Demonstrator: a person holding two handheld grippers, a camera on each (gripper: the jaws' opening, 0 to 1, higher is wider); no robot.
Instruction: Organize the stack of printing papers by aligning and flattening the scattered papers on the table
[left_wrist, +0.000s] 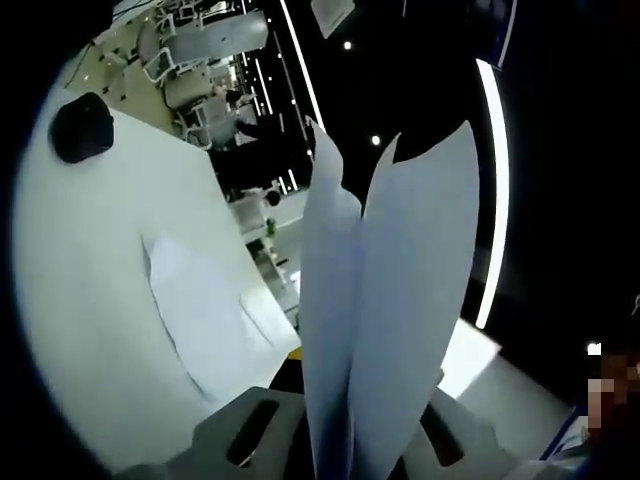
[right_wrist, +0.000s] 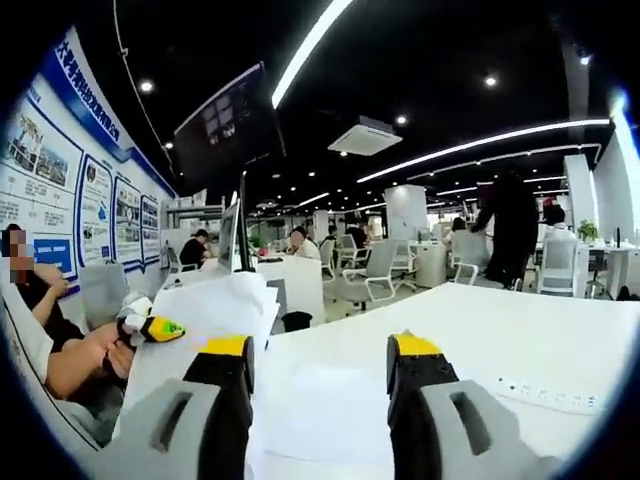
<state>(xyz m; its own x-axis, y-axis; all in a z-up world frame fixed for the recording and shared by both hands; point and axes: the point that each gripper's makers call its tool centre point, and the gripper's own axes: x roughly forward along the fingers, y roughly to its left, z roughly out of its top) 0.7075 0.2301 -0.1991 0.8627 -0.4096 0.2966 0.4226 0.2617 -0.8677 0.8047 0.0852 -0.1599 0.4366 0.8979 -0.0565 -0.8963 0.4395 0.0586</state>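
L tool (left_wrist: 345, 440) clamps upright printing papers (left_wrist: 385, 300) above desk (left_wrist: 90, 330), R tool (right_wrist: 318, 375) gapes empty over another sheet (right_wrist: 320, 410); paper's light, floppy, slippery, so pinch near an edge.

The left gripper view is rolled hard over, looking along its own fingers with sheets of paper (left_wrist: 385, 300) rising close before the lens and the white counter (left_wrist: 90, 260) tilted behind. The right gripper view sits level and low, facing across the same counter (right_wrist: 500, 330) toward the office beyond.
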